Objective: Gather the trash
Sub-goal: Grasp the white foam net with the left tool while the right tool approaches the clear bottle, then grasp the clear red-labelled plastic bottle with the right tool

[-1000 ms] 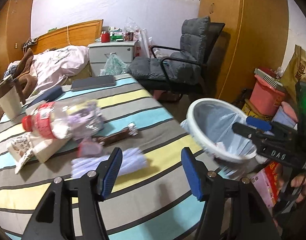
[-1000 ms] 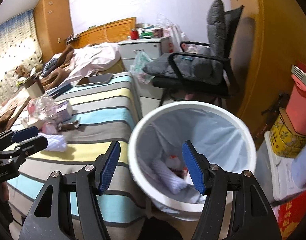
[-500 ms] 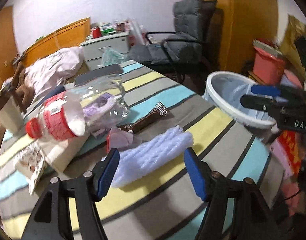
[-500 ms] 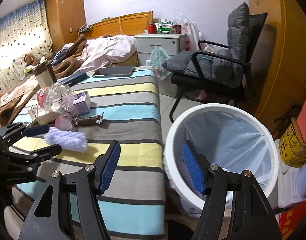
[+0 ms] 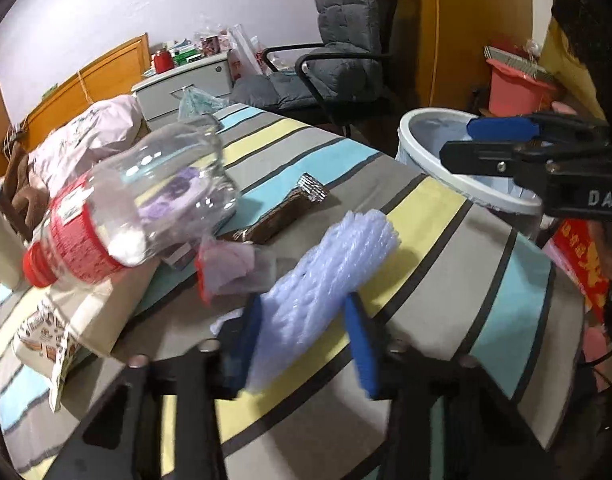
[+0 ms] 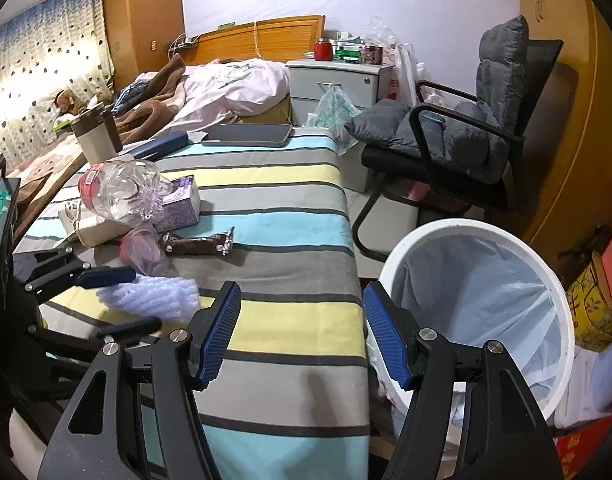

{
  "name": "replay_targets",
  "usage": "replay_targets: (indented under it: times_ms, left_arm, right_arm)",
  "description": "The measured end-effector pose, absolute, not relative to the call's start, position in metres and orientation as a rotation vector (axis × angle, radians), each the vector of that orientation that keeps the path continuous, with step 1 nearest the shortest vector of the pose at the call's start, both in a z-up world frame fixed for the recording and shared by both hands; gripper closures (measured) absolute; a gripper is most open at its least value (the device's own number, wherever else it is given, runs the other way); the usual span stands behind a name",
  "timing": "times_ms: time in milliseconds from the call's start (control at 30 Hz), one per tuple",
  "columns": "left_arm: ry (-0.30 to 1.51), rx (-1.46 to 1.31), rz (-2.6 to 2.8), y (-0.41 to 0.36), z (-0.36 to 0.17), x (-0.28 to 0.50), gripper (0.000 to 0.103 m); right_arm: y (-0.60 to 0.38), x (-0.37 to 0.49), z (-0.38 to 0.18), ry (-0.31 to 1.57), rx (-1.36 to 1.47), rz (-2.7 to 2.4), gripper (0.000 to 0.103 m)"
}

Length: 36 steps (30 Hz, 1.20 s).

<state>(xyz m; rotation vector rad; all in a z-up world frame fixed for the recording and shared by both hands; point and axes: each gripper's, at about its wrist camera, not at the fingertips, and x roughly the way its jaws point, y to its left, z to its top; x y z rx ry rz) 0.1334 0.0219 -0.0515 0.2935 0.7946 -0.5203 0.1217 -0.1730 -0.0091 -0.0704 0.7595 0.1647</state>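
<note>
Starting at your left, the trash sits bunched on the striped table (image 6: 289, 216): a paper bag (image 5: 85, 316), then an empty bottle (image 5: 137, 208) lying across it, a purple carton (image 6: 181, 202) behind the bottle, a small pink cup (image 5: 229, 264), and a brown wrapper (image 5: 277, 218). Just right of those lies the foam wrap (image 5: 326, 276), a pale ribbed roll angled toward the bin.

Your left gripper (image 5: 306, 332) has its blue pads on either side of the roll's near end, narrowed about it but, as far as the blur allows, not yet squeezing; whether the pads touch the foam cannot be told. So the step in hand looks like the grasp on the foam wrap.

Next, close until the foam gives a little. It is light and springy, so a soft pinch may let it slip. Then lift clear of the cup and carry it right.

Further right, your right gripper (image 6: 301, 332) hangs wide and empty over the table edge, beside the bin (image 6: 562, 300). The bin stands off the table's right edge, liner open, ready to take the drop.
</note>
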Motion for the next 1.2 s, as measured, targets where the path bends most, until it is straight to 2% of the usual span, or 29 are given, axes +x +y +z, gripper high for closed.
replay_targets:
  times_ms: [33, 67, 200, 633, 1067, 1133, 1167, 1200]
  left_arm:
    - [0.793, 0.287, -0.525, 0.024, -0.05, 0.131, 0.073]
    - [0.791, 0.284, -0.526, 0.026, -0.05, 0.129, 0.083]
    - [0.789, 0.261, -0.522, 0.033, -0.048, 0.122, 0.088]
    - [0.801, 0.089, -0.387, 0.089, -0.042, 0.099, 0.089]
    - [0.854, -0.119, -0.189, 0.159, -0.057, 0.102, 0.088]
    - [0.857, -0.104, -0.173, 0.158, -0.056, 0.102, 0.086]
    - [0.853, -0.087, -0.163, 0.157, -0.056, 0.103, 0.079]
    - [0.85, -0.079, -0.155, 0.158, -0.055, 0.102, 0.056]
  right_arm:
    - [-0.172, 0.122, -0.009, 0.758, -0.072, 0.166, 0.038]
    - [-0.17, 0.122, -0.008, 0.758, -0.071, 0.168, 0.038]
    - [-0.164, 0.123, -0.008, 0.758, -0.076, 0.182, 0.038]
    - [-0.138, 0.127, -0.001, 0.737, -0.091, 0.27, 0.038]
    - [-0.082, 0.151, 0.021, 0.611, -0.17, 0.553, 0.038]
    - [-0.076, 0.155, 0.022, 0.6, -0.191, 0.6, 0.038]
    - [-0.073, 0.156, 0.023, 0.596, -0.207, 0.605, 0.038]
    - [-0.069, 0.158, 0.025, 0.589, -0.225, 0.614, 0.038]
